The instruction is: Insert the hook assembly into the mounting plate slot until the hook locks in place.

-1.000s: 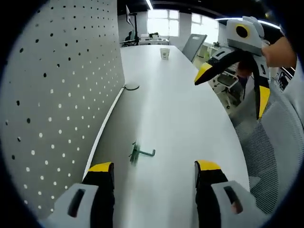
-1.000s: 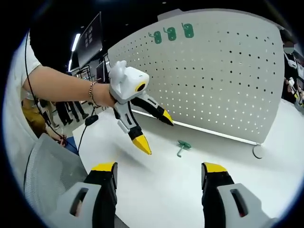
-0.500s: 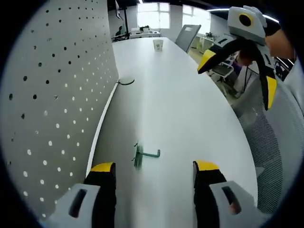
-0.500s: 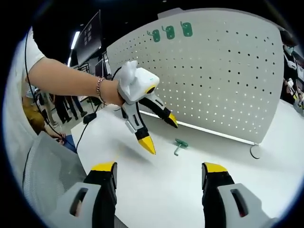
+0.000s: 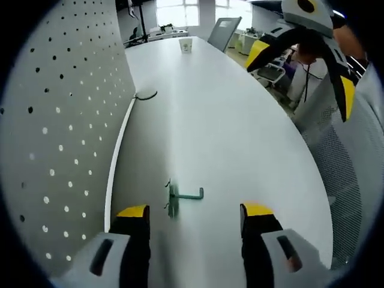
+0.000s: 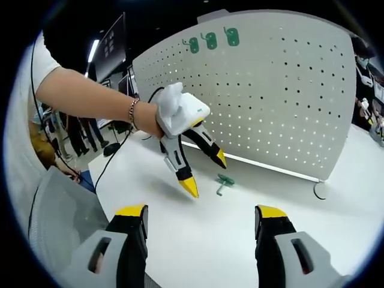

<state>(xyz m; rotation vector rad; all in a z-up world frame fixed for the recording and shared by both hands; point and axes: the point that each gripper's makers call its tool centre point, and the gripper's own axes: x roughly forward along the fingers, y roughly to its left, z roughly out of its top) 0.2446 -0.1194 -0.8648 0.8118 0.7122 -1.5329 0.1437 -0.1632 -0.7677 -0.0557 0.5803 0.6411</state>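
Hook (image 5: 180,196) lying ungrasped on my tabletop (image 5: 228,132), pegboard (image 6: 282,96) slot unfilled; both grippers' fingers spread, empty.

Left white, black and yellow-tipped tool (image 6: 204,173): jaws spread, angled downward, held by a bare forearm (image 6: 90,99) with bracelet. Right matching tool (image 5: 300,72): jaws spread wide, raised, empty.

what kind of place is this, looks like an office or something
Probably an open-plan office or lab set up for a test. A long white table carries an upright pegboard, mesh office chairs stand alongside, and more desks sit by bright windows at the far end.
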